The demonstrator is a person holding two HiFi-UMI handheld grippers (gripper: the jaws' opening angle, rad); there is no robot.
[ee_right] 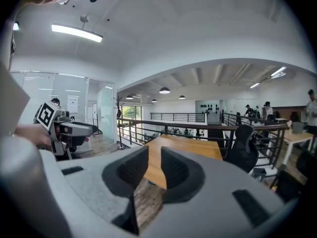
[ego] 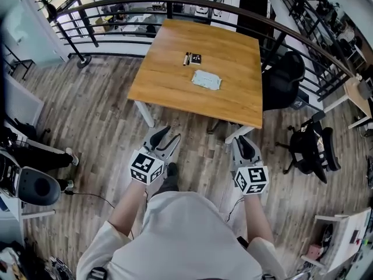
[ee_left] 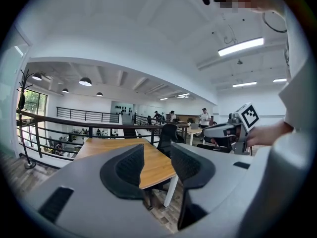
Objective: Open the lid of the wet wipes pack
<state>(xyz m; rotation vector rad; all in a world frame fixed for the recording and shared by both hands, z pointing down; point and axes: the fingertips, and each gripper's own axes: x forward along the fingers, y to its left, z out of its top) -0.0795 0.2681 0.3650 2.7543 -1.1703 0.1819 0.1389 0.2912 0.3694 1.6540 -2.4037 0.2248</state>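
Observation:
The wet wipes pack (ego: 206, 80), pale green-white, lies flat near the middle of the wooden table (ego: 169, 86). It does not show in either gripper view. I stand back from the table's near edge with both grippers held low in front of me. My left gripper (ego: 165, 139) (ee_left: 157, 165) is open and holds nothing. To its right, the jaws of my right gripper (ego: 245, 147) (ee_right: 154, 168) stand a narrow gap apart, also with nothing between them. Both point toward the table, well short of it.
A small dark box with a pen-like item (ego: 193, 58) lies beyond the pack. A curved black railing (ego: 145, 3) runs behind the table. Black office chairs (ego: 285, 77) (ego: 312, 147) stand at the right. A seated person's legs (ego: 41, 156) are at the left. Wood floor surrounds me.

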